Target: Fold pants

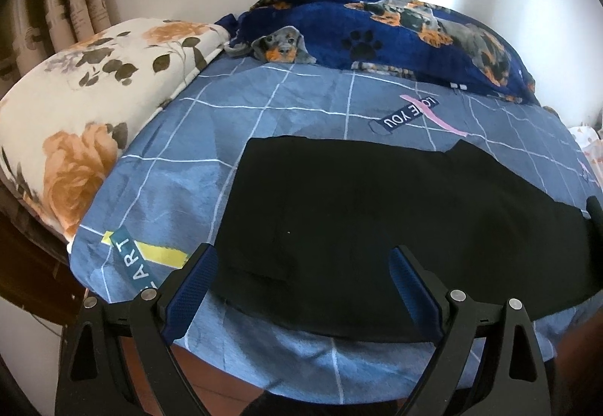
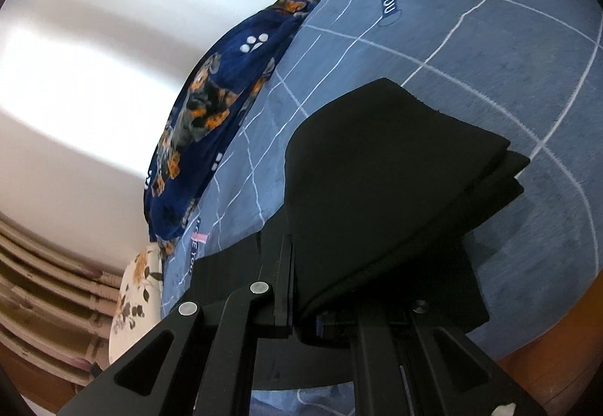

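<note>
Black pants (image 1: 358, 212) lie spread on the blue grid-patterned bed sheet (image 1: 181, 167). My left gripper (image 1: 303, 267) is open, its blue-padded fingers (image 1: 192, 288) straddling the near edge of the pants just above the cloth. In the right wrist view my right gripper (image 2: 301, 288) is shut on a fold of the black pants (image 2: 395, 175), lifting the doubled cloth off the sheet (image 2: 490, 50); the fabric drapes over and hides the right finger. A tip of the right gripper (image 1: 595, 216) shows at the right edge of the left wrist view.
A white floral pillow (image 1: 86, 114) lies at the left of the bed. A dark blue dog-print blanket (image 1: 395, 35) is bunched along the wall; it also shows in the right wrist view (image 2: 199, 126). Curtains (image 1: 56, 1) hang at the far left. The wooden bed frame (image 1: 34, 265) shows below.
</note>
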Demonstrator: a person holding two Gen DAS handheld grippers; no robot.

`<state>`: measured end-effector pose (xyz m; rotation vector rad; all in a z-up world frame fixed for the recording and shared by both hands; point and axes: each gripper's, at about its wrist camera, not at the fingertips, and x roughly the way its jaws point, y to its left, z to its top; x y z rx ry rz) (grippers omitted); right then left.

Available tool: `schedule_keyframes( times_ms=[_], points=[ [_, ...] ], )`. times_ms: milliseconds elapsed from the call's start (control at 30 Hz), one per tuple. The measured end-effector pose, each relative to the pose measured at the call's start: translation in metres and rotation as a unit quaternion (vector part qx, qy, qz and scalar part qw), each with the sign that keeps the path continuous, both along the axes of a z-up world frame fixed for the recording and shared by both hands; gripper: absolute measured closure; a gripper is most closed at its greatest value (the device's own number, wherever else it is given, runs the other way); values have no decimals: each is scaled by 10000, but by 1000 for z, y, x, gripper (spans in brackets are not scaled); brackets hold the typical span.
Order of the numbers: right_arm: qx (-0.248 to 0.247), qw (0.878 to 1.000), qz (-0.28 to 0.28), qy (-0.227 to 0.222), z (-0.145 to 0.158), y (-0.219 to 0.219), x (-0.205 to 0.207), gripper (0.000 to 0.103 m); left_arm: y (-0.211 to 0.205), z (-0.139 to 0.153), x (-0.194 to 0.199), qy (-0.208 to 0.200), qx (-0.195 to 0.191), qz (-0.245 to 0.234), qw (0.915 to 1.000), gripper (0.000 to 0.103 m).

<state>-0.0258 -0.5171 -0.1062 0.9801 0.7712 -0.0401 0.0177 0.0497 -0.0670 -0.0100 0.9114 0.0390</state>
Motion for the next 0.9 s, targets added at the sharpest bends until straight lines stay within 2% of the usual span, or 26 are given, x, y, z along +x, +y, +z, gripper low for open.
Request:
schedule_keyframes(
  times_ms=[500,900],
  points=[
    [-27,9998,205,-42,3,13,4,94,-5,-3,1,63,49,-105,9999,11],
    [-712,9933,901,133,4,65,18,93,-10,-6,1,156,103,-220,9996,11]
  ],
)
